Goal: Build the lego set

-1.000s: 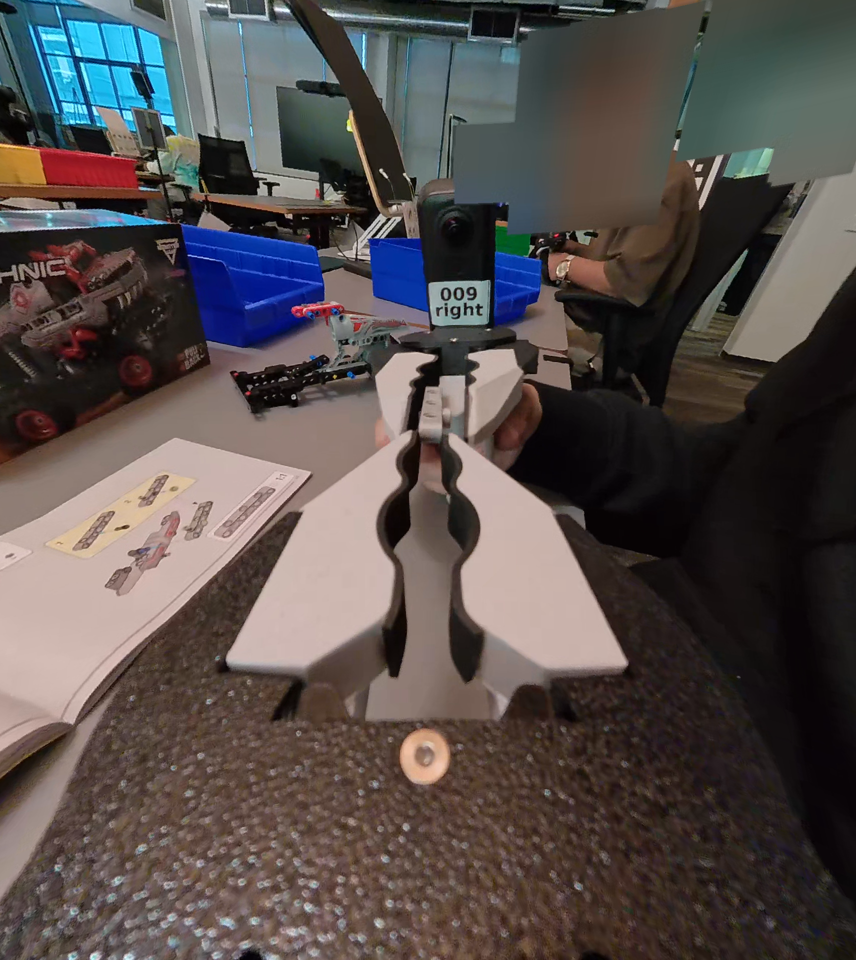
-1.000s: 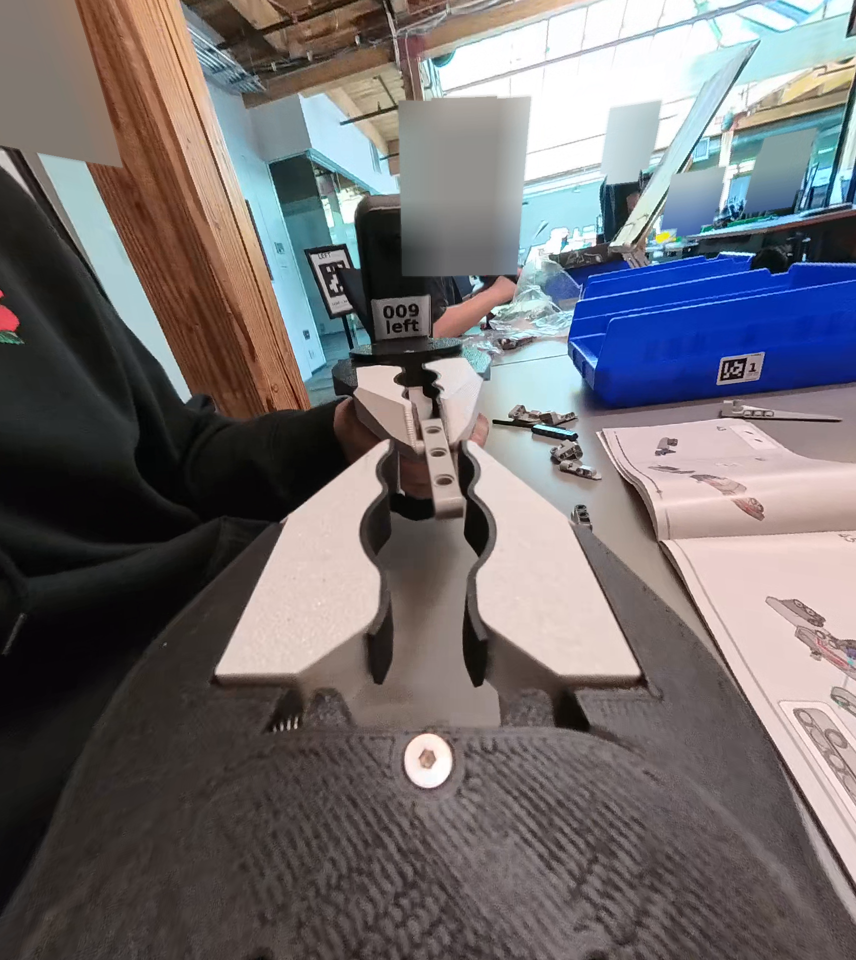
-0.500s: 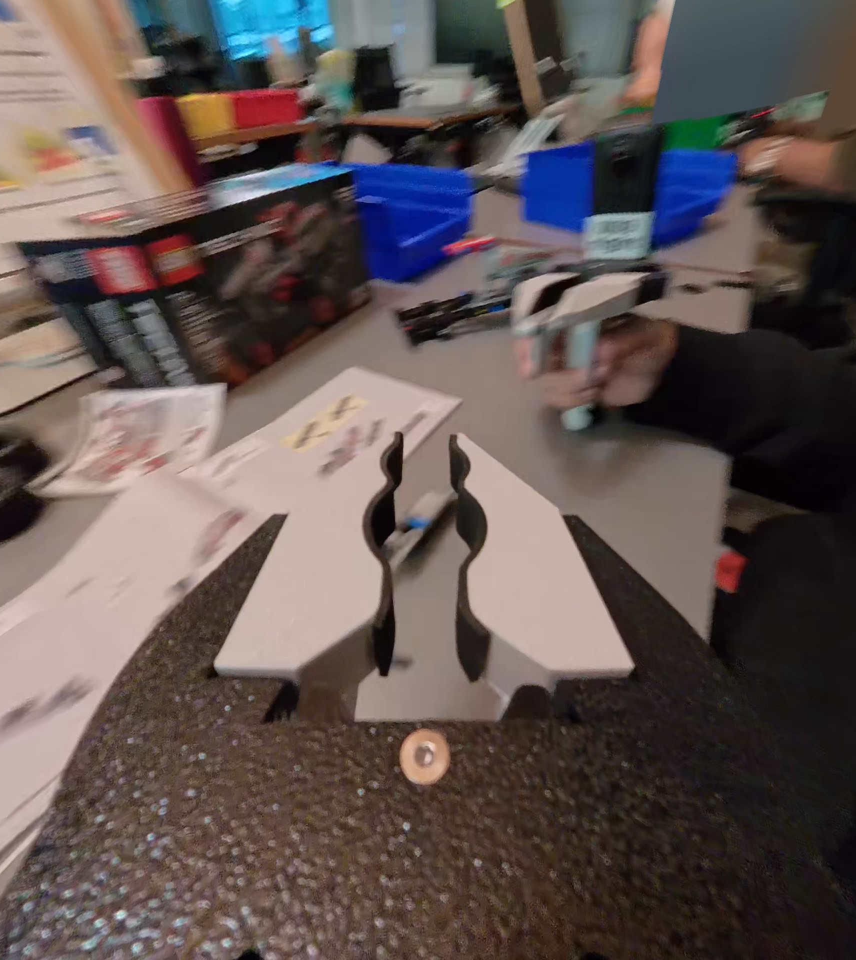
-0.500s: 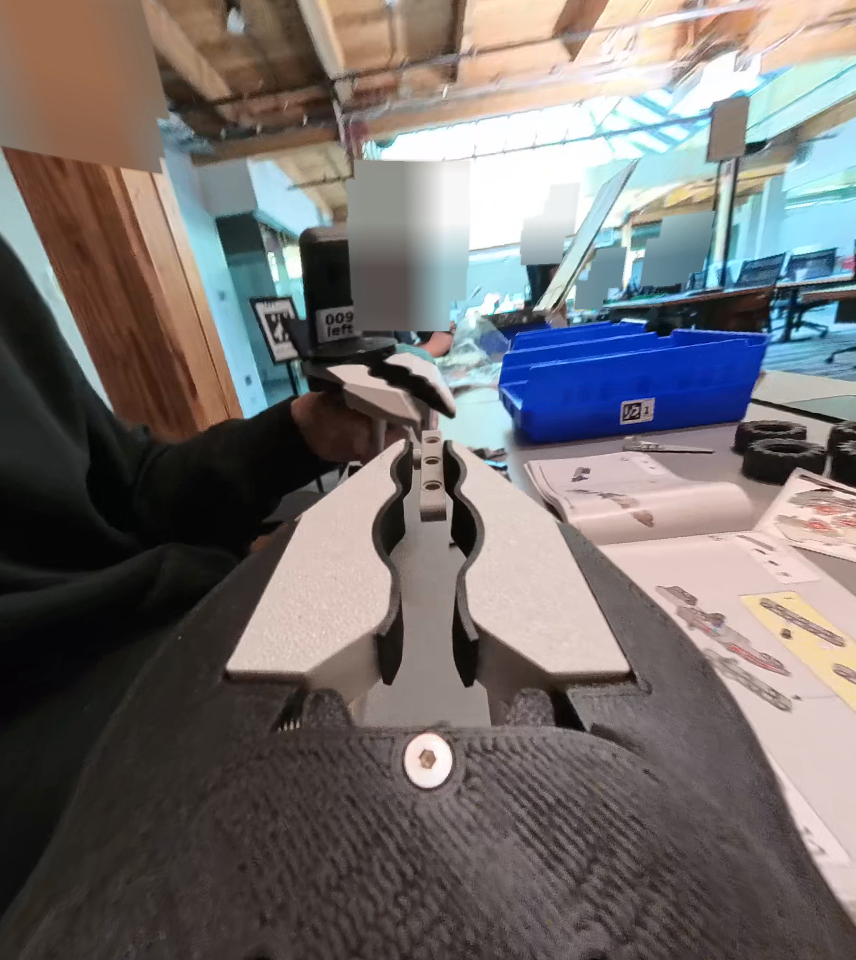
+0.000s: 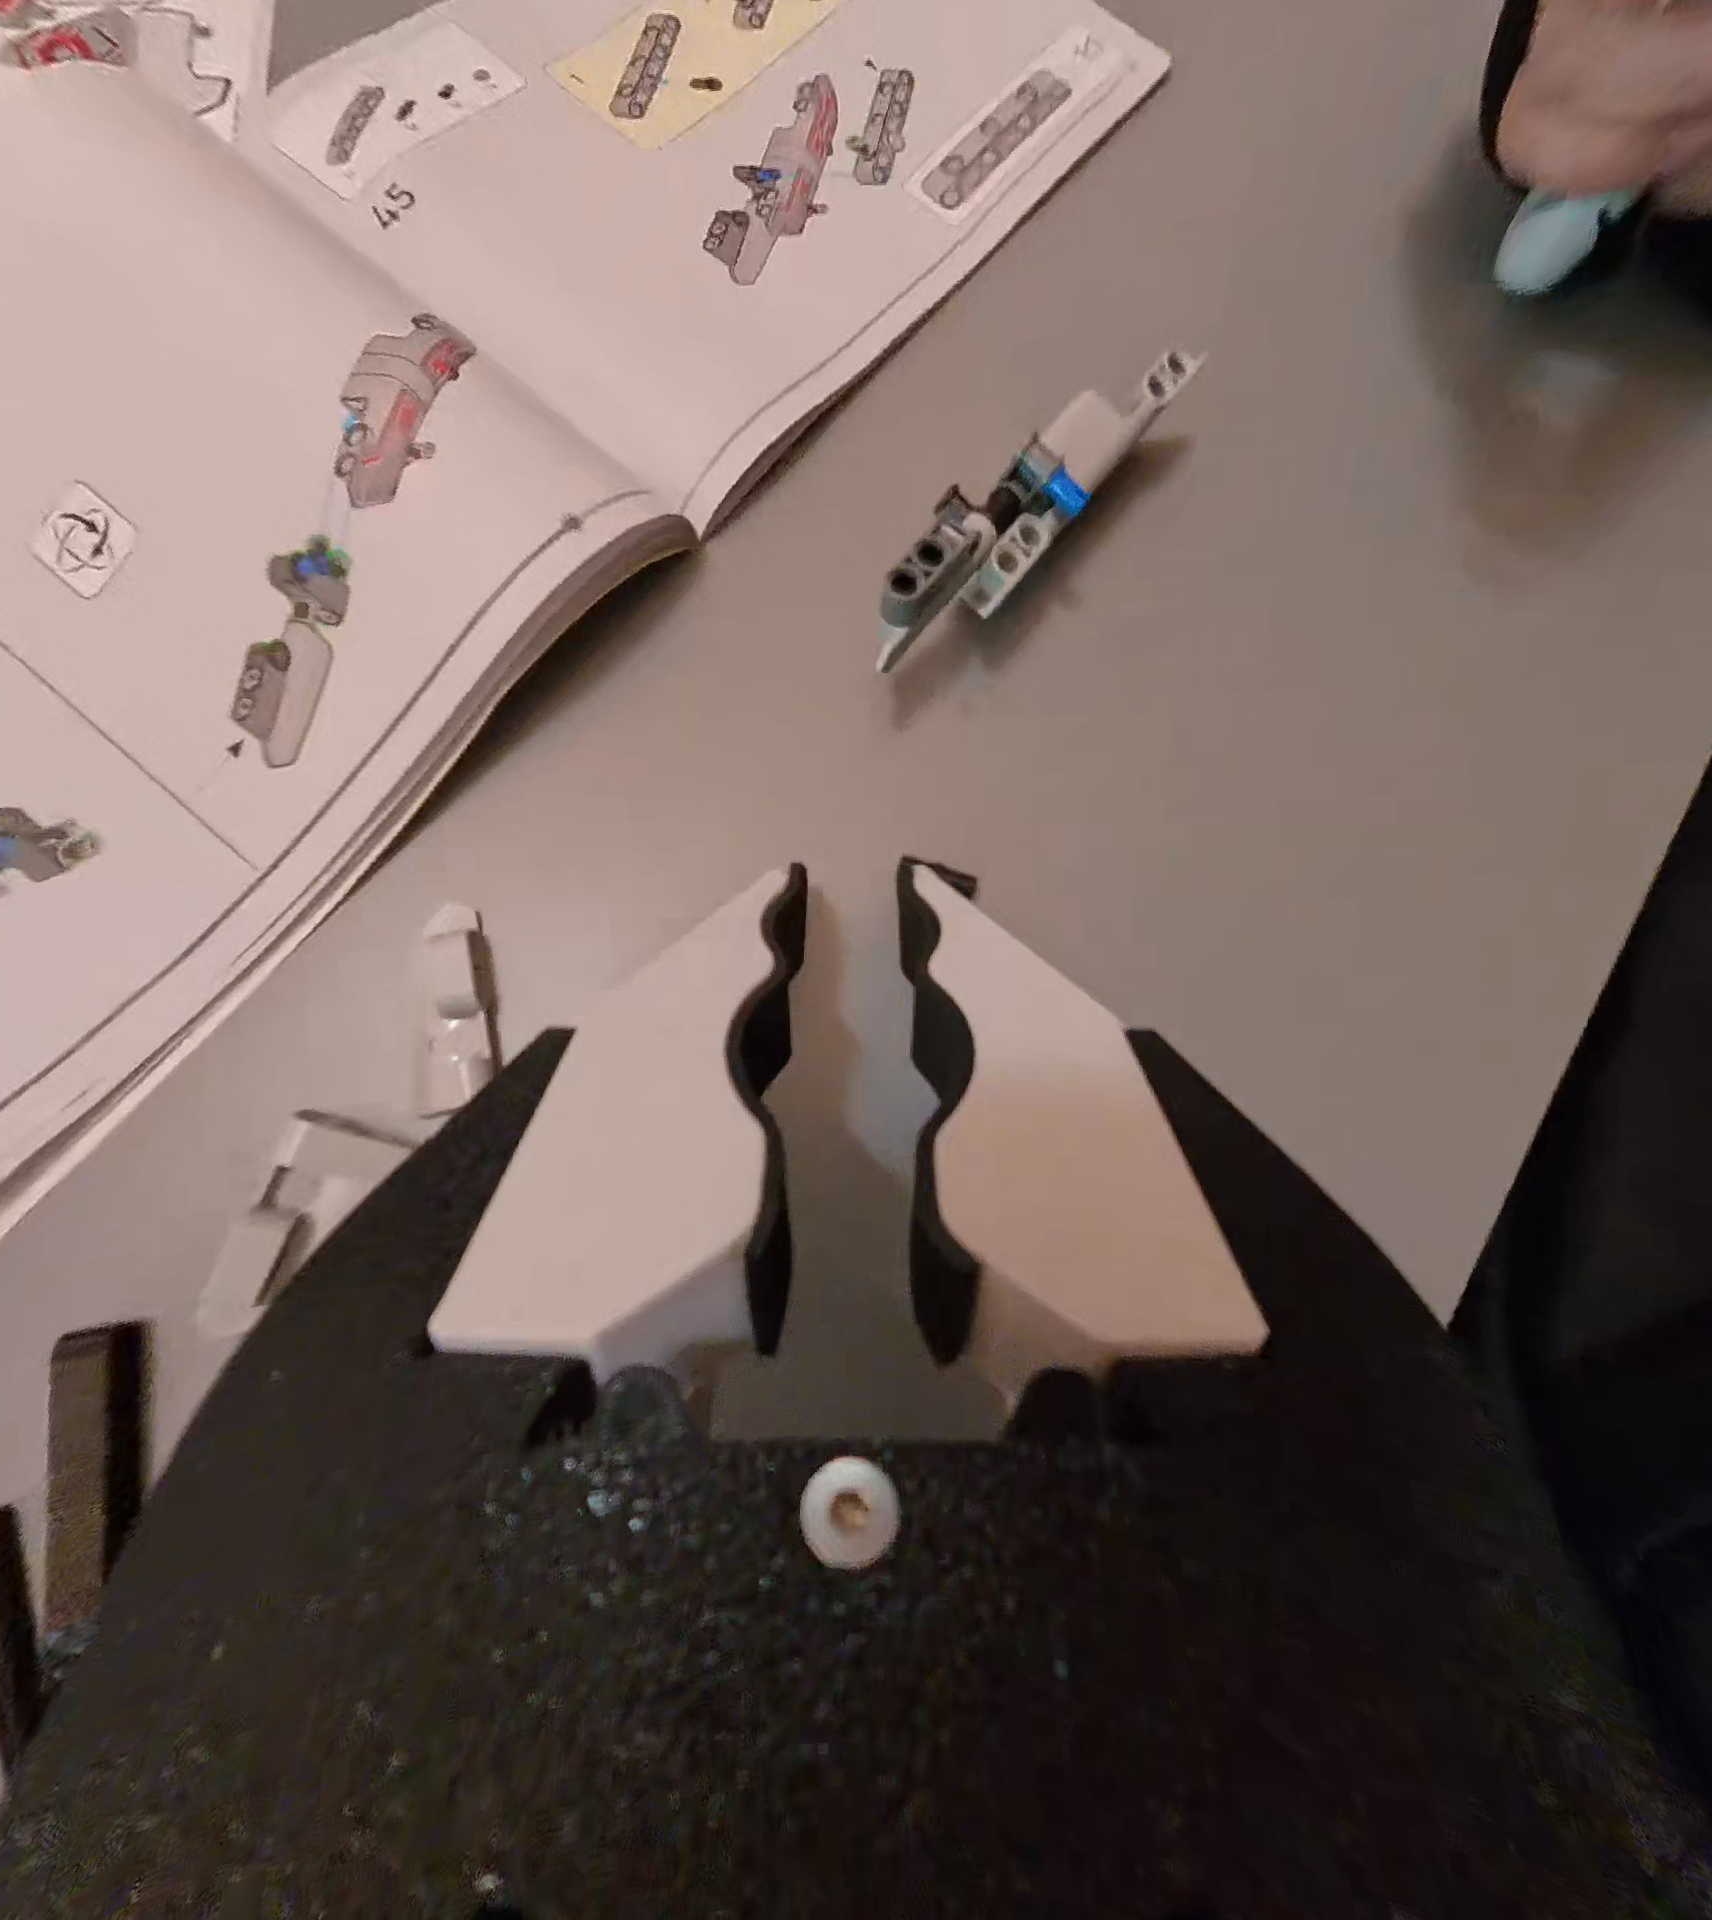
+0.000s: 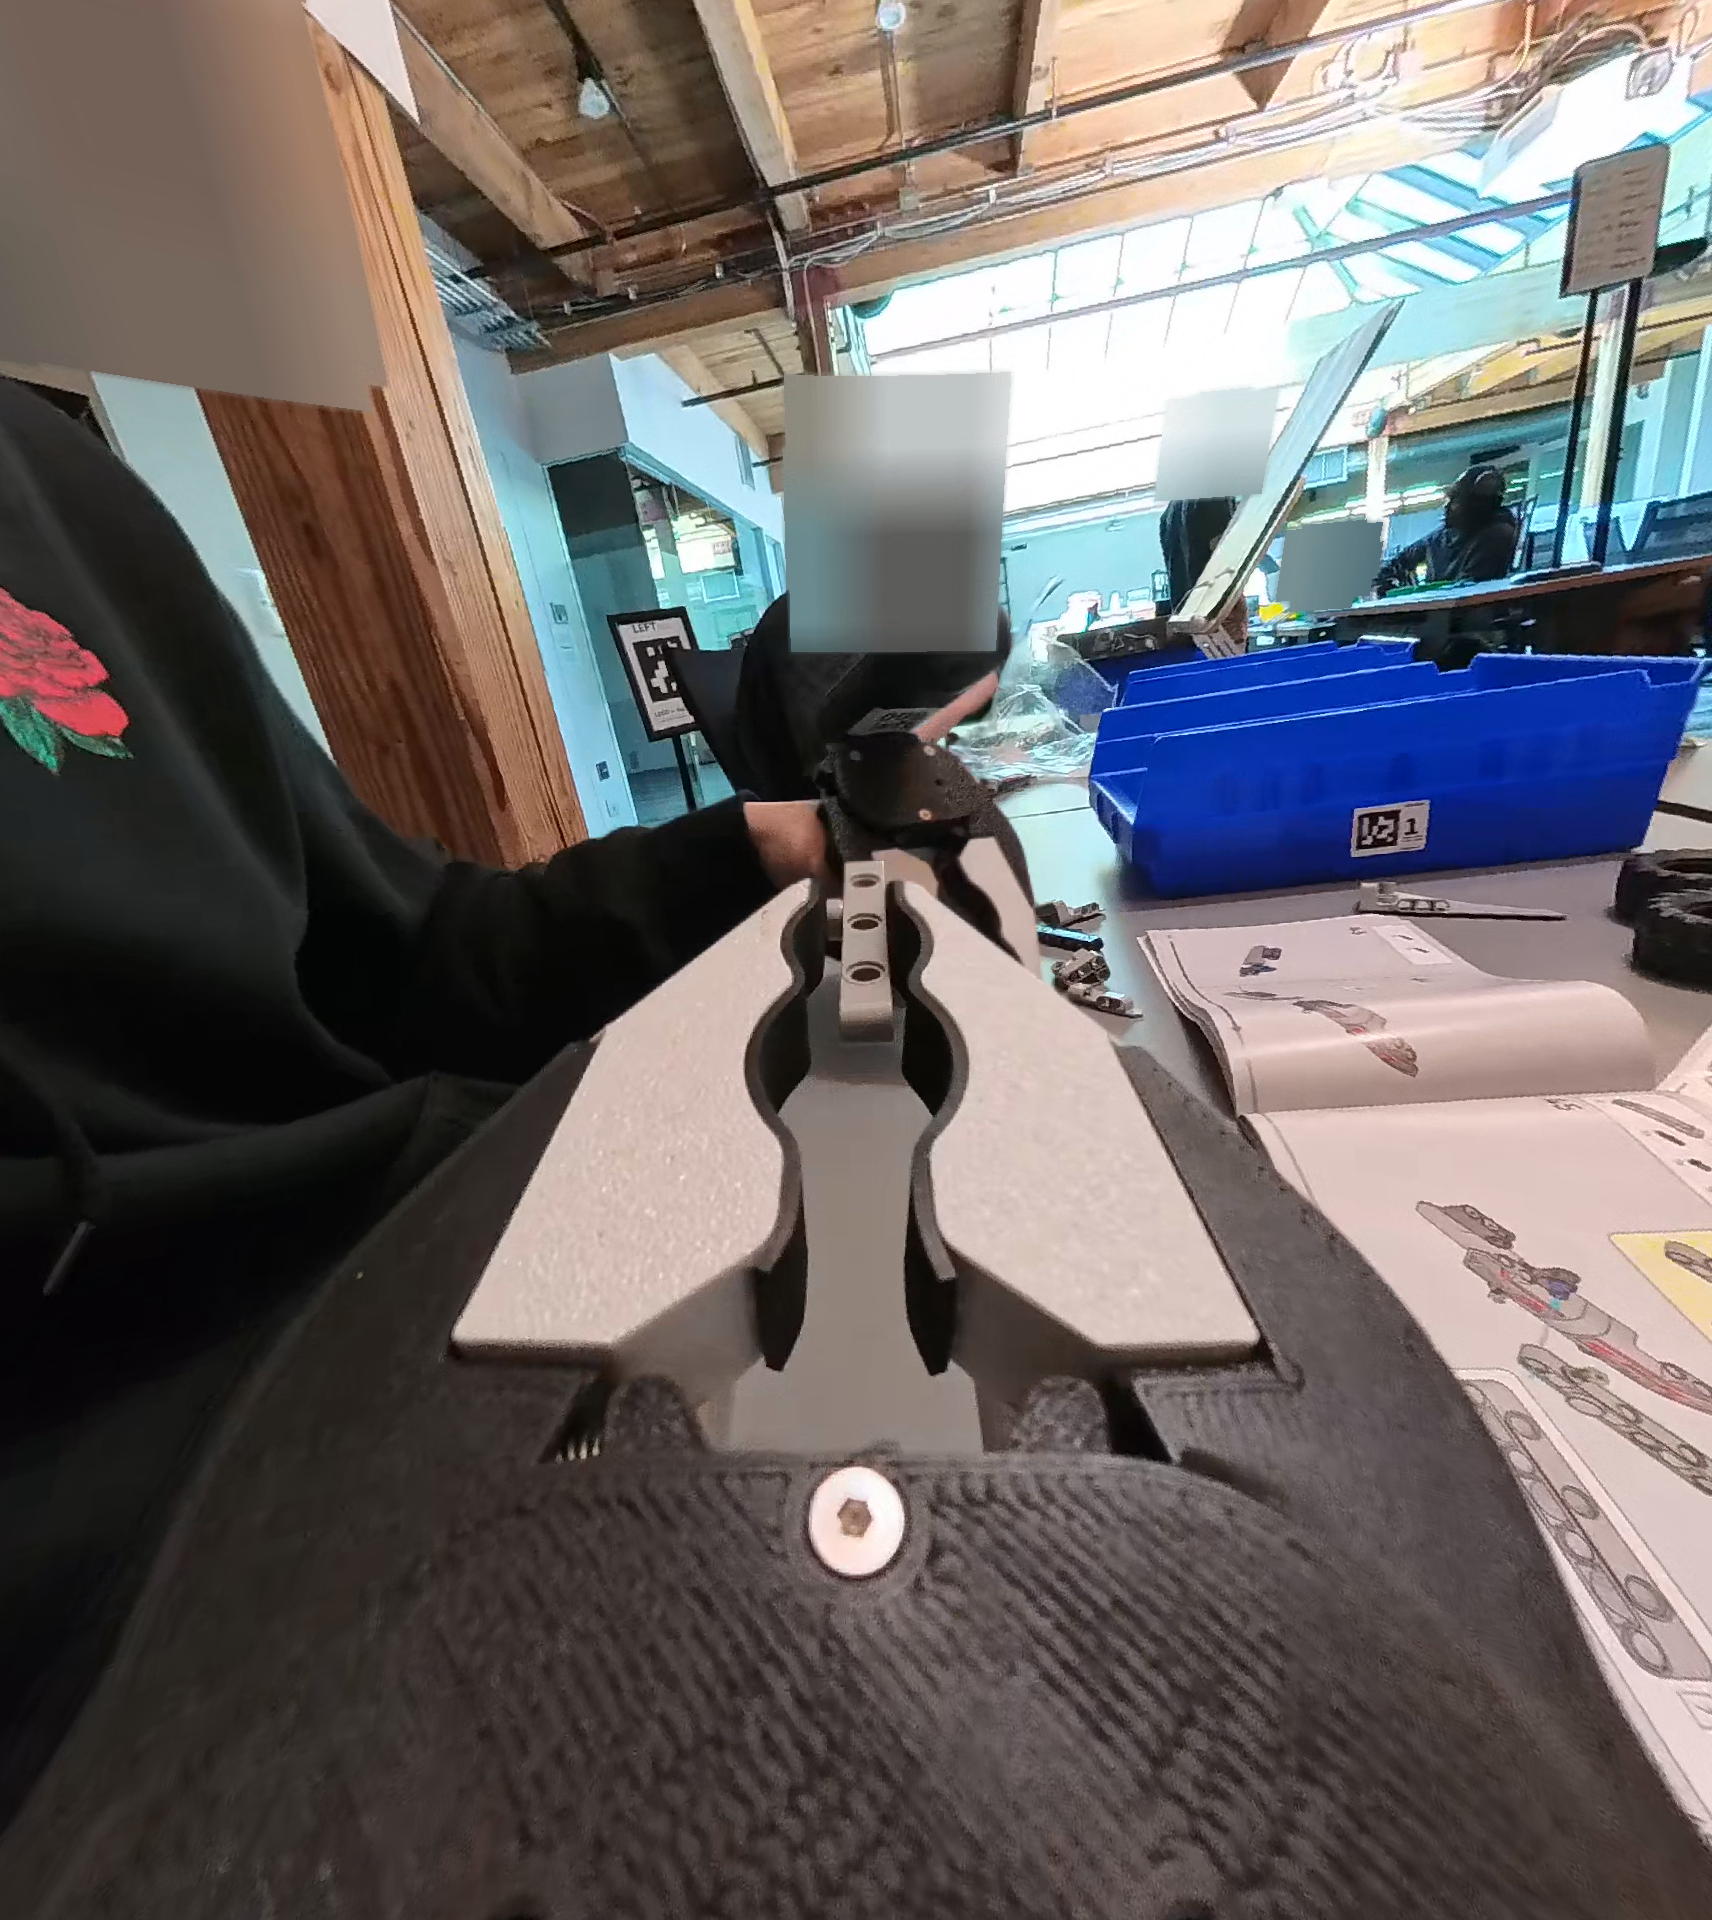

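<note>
Left gripper (image 5: pixel 847 883): jaws slightly apart, empty, angled down over the grey table (image 5: pixel 1247 831). Ahead of its tips lies a small grey-and-blue lego sub-assembly (image 5: pixel 1023 509); the open instruction booklet (image 5: pixel 332 436), bearing printed page numbers, sits left of that. Right gripper (image 6: pixel 862 914): pinching a grey three-hole beam (image 6: pixel 864 961). Far beyond it stands a blue bin (image 6: pixel 1382 769) with a square coded tag.

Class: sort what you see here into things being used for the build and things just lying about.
In use: grey beam in right tool; left tool, empty; small sub-assembly; instruction booklet.

Lying about: blue bin; black tyres.
</note>
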Available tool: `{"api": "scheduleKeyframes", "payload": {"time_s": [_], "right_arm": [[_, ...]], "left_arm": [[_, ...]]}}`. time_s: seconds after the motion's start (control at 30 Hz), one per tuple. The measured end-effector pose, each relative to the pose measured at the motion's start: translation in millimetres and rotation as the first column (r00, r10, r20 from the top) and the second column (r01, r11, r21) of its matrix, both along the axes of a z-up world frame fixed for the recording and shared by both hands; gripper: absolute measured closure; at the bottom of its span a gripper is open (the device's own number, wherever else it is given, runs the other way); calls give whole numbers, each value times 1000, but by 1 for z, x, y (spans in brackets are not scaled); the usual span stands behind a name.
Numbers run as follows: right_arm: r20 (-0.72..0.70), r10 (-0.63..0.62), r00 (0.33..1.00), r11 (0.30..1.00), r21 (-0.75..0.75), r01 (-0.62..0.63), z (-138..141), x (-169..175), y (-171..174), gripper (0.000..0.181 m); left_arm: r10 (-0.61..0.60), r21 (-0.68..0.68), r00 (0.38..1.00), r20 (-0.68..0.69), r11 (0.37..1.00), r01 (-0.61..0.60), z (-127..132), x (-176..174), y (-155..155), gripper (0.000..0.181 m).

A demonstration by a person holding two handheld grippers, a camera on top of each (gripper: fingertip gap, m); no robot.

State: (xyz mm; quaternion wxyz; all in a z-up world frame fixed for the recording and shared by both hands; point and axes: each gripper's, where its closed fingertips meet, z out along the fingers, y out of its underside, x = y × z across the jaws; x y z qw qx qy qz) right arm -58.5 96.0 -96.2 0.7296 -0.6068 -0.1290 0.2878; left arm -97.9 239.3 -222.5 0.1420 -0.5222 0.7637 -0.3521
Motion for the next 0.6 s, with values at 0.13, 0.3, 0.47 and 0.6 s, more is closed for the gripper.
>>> {"api": "scheduleKeyframes", "payload": {"time_s": [0.13, 0.3, 0.47, 0.6], "right_arm": [[-2, 10, 1000, 1000, 9, -10, 1, -1, -2, 171], [6, 25, 1000, 1000, 6, -25, 0, -4, -3, 172], [3, 30, 1000, 999, 20, -30, 2, -4, -5, 171], [-17, 28, 999, 999, 37, -28, 4, -1, -7, 171]], "left_arm": [[-9, 11, 999, 40, 1000, 8, 7, 5, -4, 166], [-2, 3, 993, 116, 1000, 2, 27, 13, -10, 167], [-23, 76, 996, 90, 997, 16, 22, 22, -8, 163], [-14, 152, 1000, 19, 988, 11, 14, 12, 5, 160]]}}
